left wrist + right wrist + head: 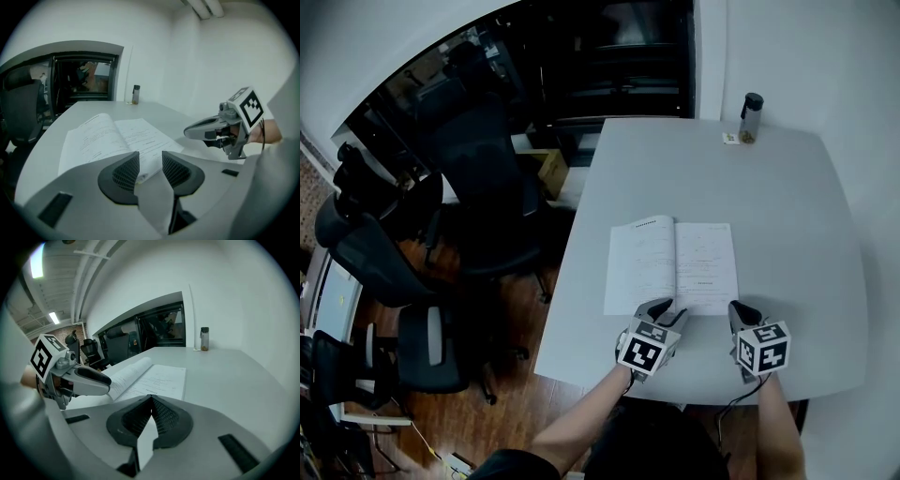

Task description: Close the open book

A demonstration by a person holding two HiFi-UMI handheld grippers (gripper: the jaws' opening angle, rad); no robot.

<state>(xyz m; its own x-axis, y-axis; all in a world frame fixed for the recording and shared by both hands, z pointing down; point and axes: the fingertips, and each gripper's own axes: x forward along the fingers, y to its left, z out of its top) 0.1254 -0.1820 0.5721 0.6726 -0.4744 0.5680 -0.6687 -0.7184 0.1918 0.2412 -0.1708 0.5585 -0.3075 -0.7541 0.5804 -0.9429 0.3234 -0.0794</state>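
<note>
The bench (787, 206) is the biggest thing before me, pale grey with rounded corners. My forearms cut off part of its near edge in the head view. Left of it stand dark office chairs (478, 178) on a wood floor. They merge with the dim room behind the glass, and I cannot make out much there.

The book (670, 265) lies open and flat on the near half of the bench, closer to the left edge than the right. Its spine runs near to far, with 2 pages spread left and right, so the open spread is wider than it is deep. In the right gripper view the left half (126, 371) humps up beside the spine, while the right page lies flatter. The print is too small to read in any view.

My left tongs (661, 307) cover the near end of the spine in the head view. Their jaws stand apart (150, 161), and the book's near edge shows through the gap, with nothing pinched. I cannot tell whether the tips touch the paper. My right tongs (741, 311) sit just beside the near right corner of the book, with jaws together on nothing (151, 401).

At the far edge stands 1 upright bottle (751, 116) with a dark cap, and a small flat item (729, 138) lies just left of it, too small to identify.
</note>
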